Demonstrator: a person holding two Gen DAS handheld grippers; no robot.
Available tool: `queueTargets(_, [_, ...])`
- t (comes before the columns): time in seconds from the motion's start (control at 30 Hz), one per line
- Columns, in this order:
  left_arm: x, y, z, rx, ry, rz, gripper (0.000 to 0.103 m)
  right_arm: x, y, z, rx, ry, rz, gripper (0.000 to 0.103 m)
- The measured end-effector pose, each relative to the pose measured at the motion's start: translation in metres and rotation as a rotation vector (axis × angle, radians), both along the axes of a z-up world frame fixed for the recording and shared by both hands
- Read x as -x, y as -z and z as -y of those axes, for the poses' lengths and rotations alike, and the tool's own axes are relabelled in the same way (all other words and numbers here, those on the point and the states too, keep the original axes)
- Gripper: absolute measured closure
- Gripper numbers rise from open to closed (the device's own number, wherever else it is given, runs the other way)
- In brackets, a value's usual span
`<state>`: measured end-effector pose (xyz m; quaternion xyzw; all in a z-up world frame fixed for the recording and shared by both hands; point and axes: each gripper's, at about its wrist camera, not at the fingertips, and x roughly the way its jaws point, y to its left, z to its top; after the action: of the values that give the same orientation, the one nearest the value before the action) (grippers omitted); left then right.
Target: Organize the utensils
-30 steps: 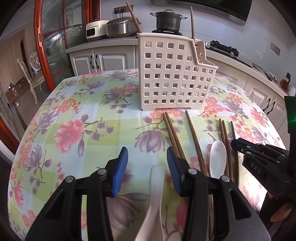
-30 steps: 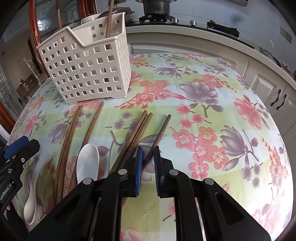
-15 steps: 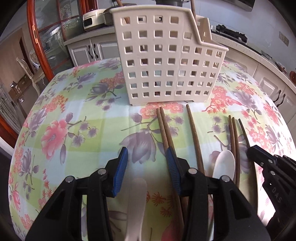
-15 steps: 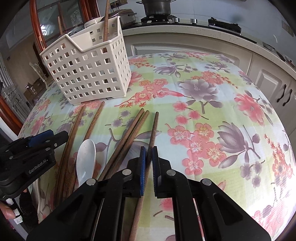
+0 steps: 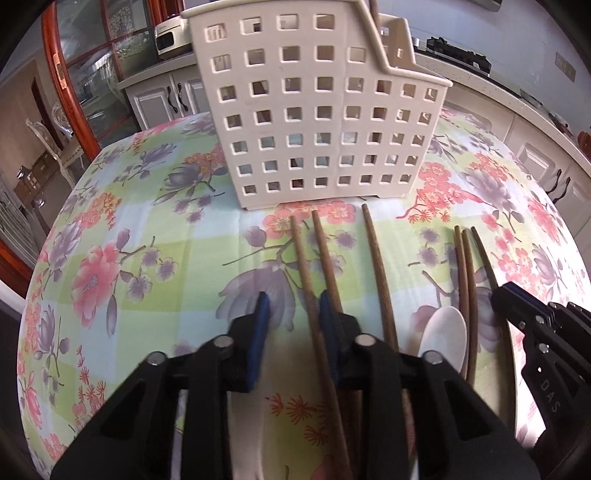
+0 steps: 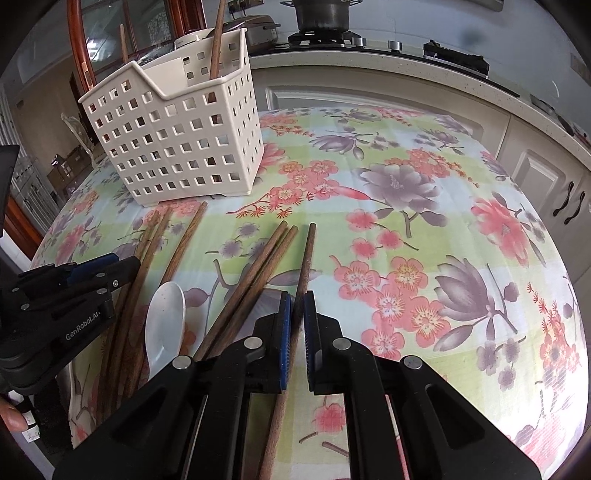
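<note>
A white slotted basket (image 5: 317,110) (image 6: 177,147) stands on the floral tablecloth with chopsticks upright in it. Several brown chopsticks and a white spoon (image 5: 445,336) (image 6: 164,321) lie in front of it. My left gripper (image 5: 293,321) hovers low over the left pair, jaws closing. One chopstick (image 5: 301,258) runs between them beside the right pad, with a gap still on its left. A second white spoon (image 5: 243,424) lies under this gripper. My right gripper (image 6: 296,325) is shut on the rightmost chopstick (image 6: 306,258), which lies flat on the cloth.
The round table's edge (image 6: 546,258) drops off to the right, towards white cabinets. A counter with a stove and a pot (image 6: 321,14) runs behind. A red wooden door frame (image 5: 55,74) stands at the left. A fingertip (image 6: 11,417) shows behind the left gripper.
My left gripper moved forward towards the basket, off the white spoon and onto a chopstick, and its jaws narrowed. The right jaws shut tighter on the rightmost chopstick, which turned slightly.
</note>
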<state>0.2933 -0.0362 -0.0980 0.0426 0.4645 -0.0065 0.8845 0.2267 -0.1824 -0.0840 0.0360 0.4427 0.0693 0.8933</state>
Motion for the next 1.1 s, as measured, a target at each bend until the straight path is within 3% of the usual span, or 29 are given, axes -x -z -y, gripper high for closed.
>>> queueTargets(0.07, [0.0, 0.0, 0.005, -0.005, 0.018, 0.0, 0.095, 0.0, 0.0, 0.0, 0.007, -0.003, 0.003, 0.096])
queueTargets(0.3, [0.011, -0.016, 0.003, 0.041, 0.021, 0.068, 0.096, 0.009, -0.013, 0.008, -0.057, -0.001, 0.05, 0.097])
queueTargets(0.67, [0.057, -0.067, -0.014, 0.167, 0.042, 0.218, 0.096, 0.035, -0.054, 0.014, -0.095, -0.001, 0.176, 0.097])
queueTargets(1.1, [0.128, -0.111, -0.018, 0.164, 0.06, 0.391, 0.096, 0.074, -0.095, 0.019, -0.093, -0.019, 0.303, 0.097])
